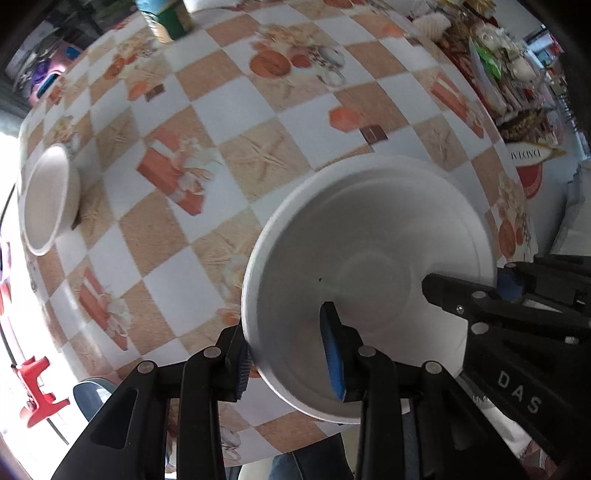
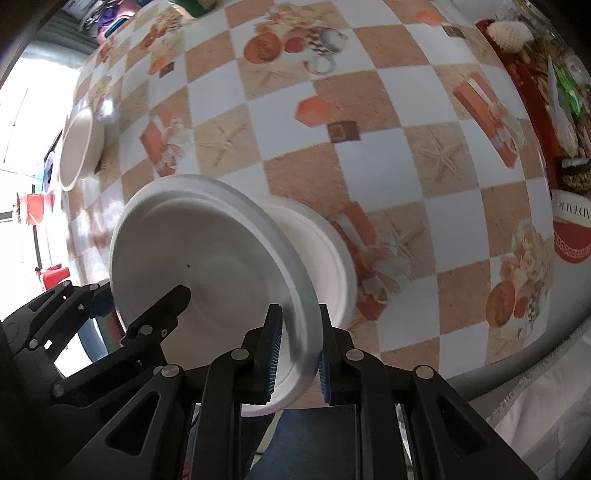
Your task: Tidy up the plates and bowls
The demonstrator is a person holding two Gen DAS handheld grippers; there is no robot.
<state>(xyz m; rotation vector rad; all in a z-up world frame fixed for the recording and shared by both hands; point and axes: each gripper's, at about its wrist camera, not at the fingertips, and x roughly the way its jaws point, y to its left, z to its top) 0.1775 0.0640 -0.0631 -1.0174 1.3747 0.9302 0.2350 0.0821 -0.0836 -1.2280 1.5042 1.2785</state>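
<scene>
Over the near edge of the checked tablecloth [image 1: 236,110] hangs a white foam bowl [image 1: 369,236], seen from above in both views. My right gripper [image 2: 299,308] is shut on its rim [image 2: 301,332], one pad inside and one outside. My left gripper [image 1: 282,317] straddles the opposite rim. Its outer pad lies at the edge, while its inner pad stands off from the wall, so it is open. A second white rim [image 1: 465,192] shows just behind the bowl; whether it is a separate piece is unclear. Another white bowl [image 1: 48,199] sits at the far left of the table.
A green container [image 1: 173,18] stands at the back of the table. Packets and a basket of clutter [image 2: 554,92] line the right side. A red clamp-like object [image 1: 37,387] is below the left table edge. A person's jeans [image 2: 314,443] show under the grippers.
</scene>
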